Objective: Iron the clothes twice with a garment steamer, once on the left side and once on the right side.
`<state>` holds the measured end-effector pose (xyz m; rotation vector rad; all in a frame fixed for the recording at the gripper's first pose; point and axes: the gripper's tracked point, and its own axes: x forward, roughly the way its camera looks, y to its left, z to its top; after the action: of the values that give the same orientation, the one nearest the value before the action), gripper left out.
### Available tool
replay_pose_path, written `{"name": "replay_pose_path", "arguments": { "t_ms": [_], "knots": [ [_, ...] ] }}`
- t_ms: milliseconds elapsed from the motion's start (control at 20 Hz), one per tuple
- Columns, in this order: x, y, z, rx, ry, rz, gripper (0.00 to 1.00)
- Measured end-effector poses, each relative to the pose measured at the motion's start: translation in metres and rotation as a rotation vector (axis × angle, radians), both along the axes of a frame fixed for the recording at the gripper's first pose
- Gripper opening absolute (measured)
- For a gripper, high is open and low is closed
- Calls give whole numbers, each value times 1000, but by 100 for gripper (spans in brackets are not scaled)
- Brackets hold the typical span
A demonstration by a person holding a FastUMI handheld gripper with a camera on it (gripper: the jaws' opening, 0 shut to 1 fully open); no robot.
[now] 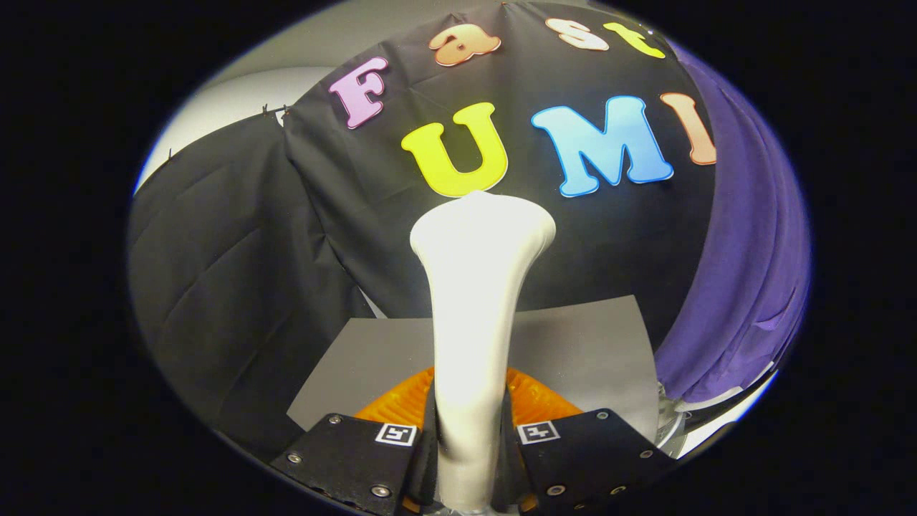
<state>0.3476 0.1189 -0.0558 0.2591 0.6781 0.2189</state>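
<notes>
The gripper is clenching the white garment steamer between both fingers, head raised. The purple clothes are hanging well off to the steamer's right, apart from it, so seemingly neither of the 2 passes is underway.

Gripper clamped on white garment steamer, both fingers pressing its neck; steamer's flared head rose straight ahead, blocking centre line. Grey tabletop beyond fingers lay bare on both sides of steamer: free passage there. Black cloth wall closed off far end and left side. Purple garment hung at right, just past table's right edge, draping down beside it. Open room between steamer head and garment.
</notes>
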Motion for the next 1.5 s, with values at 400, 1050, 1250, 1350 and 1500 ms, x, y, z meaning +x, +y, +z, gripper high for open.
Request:
{"name": "replay_pose_path", "arguments": {
  "t_ms": [400, 1050, 1250, 1350, 1500],
  "knots": [
    [-102, -36, 25, 1, -78, -70, 37],
    [-287, -103, 40, -51, -196, -203, 37],
    [-296, -130, 81, -60, -282, -233, 37],
    [-288, -142, 102, -63, -326, -233, 36],
    [-265, -165, 134, -81, -381, -240, 36]
  ]
}}
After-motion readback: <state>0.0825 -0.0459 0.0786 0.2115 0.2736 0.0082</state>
